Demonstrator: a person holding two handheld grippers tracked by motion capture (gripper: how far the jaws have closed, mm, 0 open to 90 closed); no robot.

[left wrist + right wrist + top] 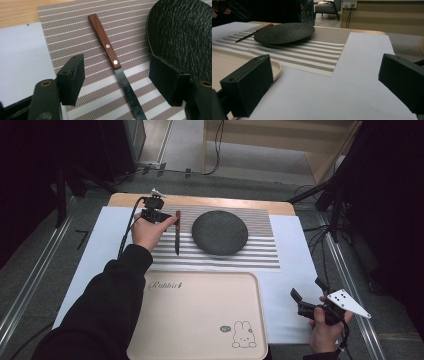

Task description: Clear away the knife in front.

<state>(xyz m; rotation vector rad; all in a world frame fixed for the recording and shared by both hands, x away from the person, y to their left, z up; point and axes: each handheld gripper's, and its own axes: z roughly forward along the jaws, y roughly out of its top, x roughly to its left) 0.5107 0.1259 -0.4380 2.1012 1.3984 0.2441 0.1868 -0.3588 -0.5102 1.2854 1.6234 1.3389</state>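
Knife (110, 53) pickup looks barely begun: the tool lies flat on the striped placemat (75, 32), just beside the dark plate (182, 35), wooden handle pointing to the far edge of the desk (210, 200) and blade toward the person. The left gripper (116, 80) hangs over it with its jaws apart, one on each side of the spot where handle meets blade, neither pad touching it. So the grasp is not yet made, and I judge that the lift and any carrying are all left to do. The right gripper (307, 295) sits well apart at the near right of the desk, jaws wide with nothing between them, above the white sheet (362, 75). A beige tray (200, 320) with a rabbit print lies bare in front of the person, a likely place for the knife. What could get in the way is the plate's rim, which lies close by the jaw on that side; the flat thin blade also gives little to pinch
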